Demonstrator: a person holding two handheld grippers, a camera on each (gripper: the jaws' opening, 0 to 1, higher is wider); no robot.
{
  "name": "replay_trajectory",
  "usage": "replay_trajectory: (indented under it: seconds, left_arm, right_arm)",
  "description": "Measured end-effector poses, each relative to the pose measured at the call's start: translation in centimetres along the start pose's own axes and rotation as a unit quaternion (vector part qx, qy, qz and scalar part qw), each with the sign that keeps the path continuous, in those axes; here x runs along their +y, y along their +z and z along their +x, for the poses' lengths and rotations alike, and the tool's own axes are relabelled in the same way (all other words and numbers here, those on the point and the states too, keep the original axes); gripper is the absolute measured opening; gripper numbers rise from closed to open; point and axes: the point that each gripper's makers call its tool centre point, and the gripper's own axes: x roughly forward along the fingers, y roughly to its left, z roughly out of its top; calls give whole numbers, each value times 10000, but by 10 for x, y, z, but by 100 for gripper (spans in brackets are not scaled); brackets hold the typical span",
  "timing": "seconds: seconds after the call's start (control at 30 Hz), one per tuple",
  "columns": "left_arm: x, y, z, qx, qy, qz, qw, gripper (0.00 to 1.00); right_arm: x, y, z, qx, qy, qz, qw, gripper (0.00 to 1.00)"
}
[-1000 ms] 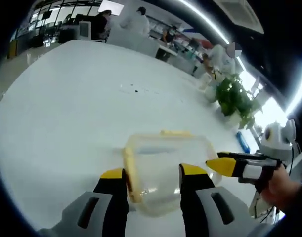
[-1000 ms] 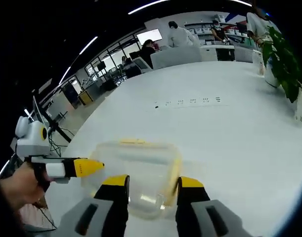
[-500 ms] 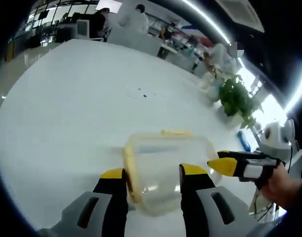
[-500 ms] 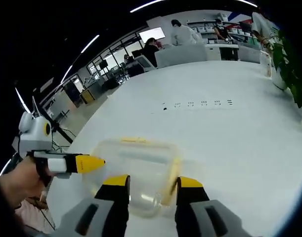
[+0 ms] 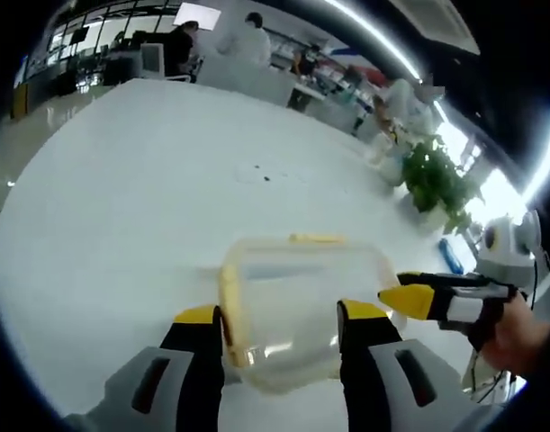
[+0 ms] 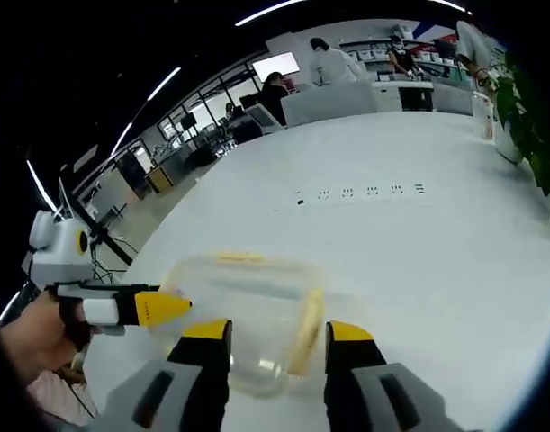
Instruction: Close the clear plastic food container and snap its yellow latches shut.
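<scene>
A clear plastic food container (image 5: 297, 301) with yellow latches lies on the white table (image 5: 121, 198), just ahead of my left gripper (image 5: 282, 317). That gripper is open, and its yellow-tipped jaws stand on either side of the container's near end. One yellow latch (image 5: 228, 306) runs along the container's left side and another (image 5: 315, 238) along its far edge. My right gripper (image 5: 410, 299) comes in from the right, its tip close to the container's right corner. In the right gripper view the container (image 6: 243, 301) sits before my open right gripper (image 6: 275, 333), with the left gripper (image 6: 162, 308) at its left end.
A potted plant (image 5: 432, 180) stands at the table's far right, also the plant (image 6: 527, 99). A blue object (image 5: 455, 256) lies near it. Small dark marks (image 6: 360, 191) dot the table's middle. People and desks are at the back beyond the table.
My left gripper's jaws have spread a little wider around the container's near end. The right gripper and the container have hardly moved.
</scene>
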Motion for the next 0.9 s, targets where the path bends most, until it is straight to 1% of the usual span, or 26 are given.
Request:
replay_trajectory:
  seconds: [0.03, 0.07, 0.13, 0.17, 0.23, 0.3, 0.33, 0.37, 0.4, 0.43, 0.53, 0.73, 0.8, 0.9]
  left_arm:
    - [2, 0, -2, -56, 37, 63, 10000, 51]
    - [3, 1, -5, -130, 62, 110, 9998, 52]
    - [9, 6, -9, -395, 128, 113, 9991, 58]
    - [10, 5, -11, -432, 112, 100, 9990, 63]
    - [10, 3, -13, -512, 55, 88, 9986, 78]
    - [16, 2, -13, -638, 155, 142, 9977, 93]
    - [18, 2, -12, -670, 171, 128, 9975, 98]
    - [20, -1, -14, -669, 174, 101, 9976, 99]
    - [22, -2, -15, -665, 201, 73, 9976, 99]
    - [22, -4, -16, -653, 209, 62, 9976, 99]
    - [23, -8, -22, -591, 235, 75, 9979, 99]
    - [18, -11, -40, -509, 193, 292, 9981, 99]
    - [17, -10, -48, -561, 200, 338, 9977, 99]
    - [13, -8, -58, -602, 166, 364, 9974, 99]
  right_arm:
    - [1, 2, -2, -64, 13, 22, 10000, 62]
    - [1, 5, -3, -145, 45, 49, 9999, 67]
    - [2, 9, -9, -252, 87, -27, 9996, 67]
    - [0, 11, -10, -301, 44, -144, 9994, 67]
    - [-2, 10, -12, -341, -15, -334, 9989, 73]
    - [-3, 6, -11, -307, -38, -353, 9989, 89]
    - [-5, 5, -11, -283, -87, -415, 9987, 99]
    - [-10, 2, -14, -177, -156, -812, 9964, 98]
    - [-6, 0, -14, -180, -131, -695, 9973, 100]
    - [-5, 2, -16, -245, -106, -772, 9967, 100]
    - [0, 4, -20, -255, -58, -727, 9970, 100]
    - [12, 9, -33, -327, 6, -592, 9977, 100]
    - [15, 9, -38, -327, 6, -617, 9976, 100]
    - [19, 8, -46, -342, 51, -535, 9980, 100]
